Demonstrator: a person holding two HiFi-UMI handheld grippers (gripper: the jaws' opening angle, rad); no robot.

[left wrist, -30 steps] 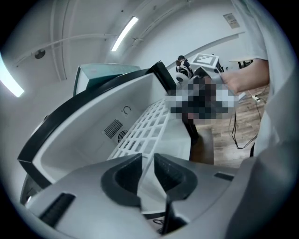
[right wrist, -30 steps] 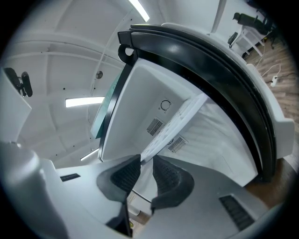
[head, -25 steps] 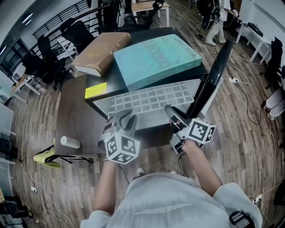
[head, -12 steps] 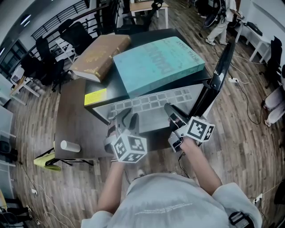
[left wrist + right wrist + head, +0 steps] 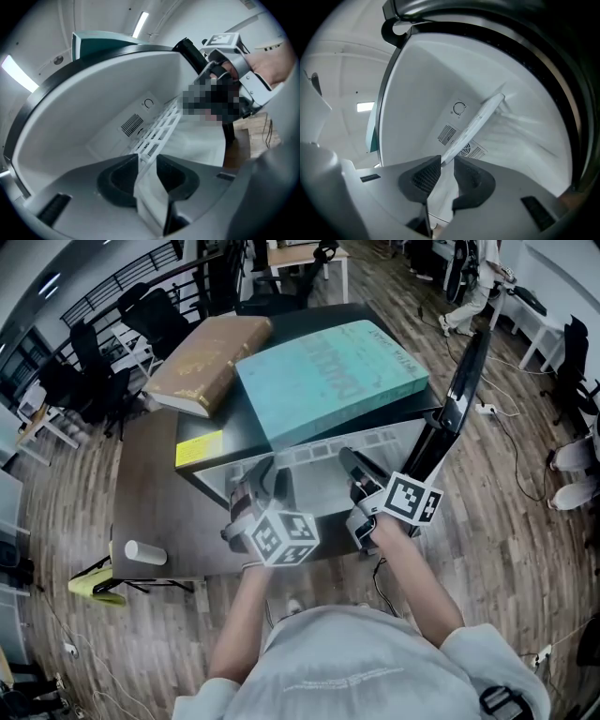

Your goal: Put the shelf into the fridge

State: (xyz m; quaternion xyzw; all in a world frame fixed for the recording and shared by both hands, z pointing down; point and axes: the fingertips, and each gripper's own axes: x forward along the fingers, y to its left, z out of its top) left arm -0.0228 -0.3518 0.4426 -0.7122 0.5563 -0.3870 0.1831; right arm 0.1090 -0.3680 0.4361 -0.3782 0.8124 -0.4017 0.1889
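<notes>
Fridge (image 5: 220, 418) mouth, as I face it. The cavity stands open, bounded by white side walls and a vented back wall (image 5: 449, 133). The shelf (image 5: 323, 474) lies across the mouth and divides it, so I find free room over and under it but none through it. The open door (image 5: 459, 395) walls off my right flank. A teal box (image 5: 328, 367) and a brown box (image 5: 211, 357) fill the fridge's top. The low table (image 5: 150, 474) at left is passable except at its near left corner, where a cup (image 5: 145, 552) lies.

The head view looks steeply down on the fridge (image 5: 199, 424); both gripper views peer closely inside, sharing the shelf (image 5: 157, 133).
</notes>
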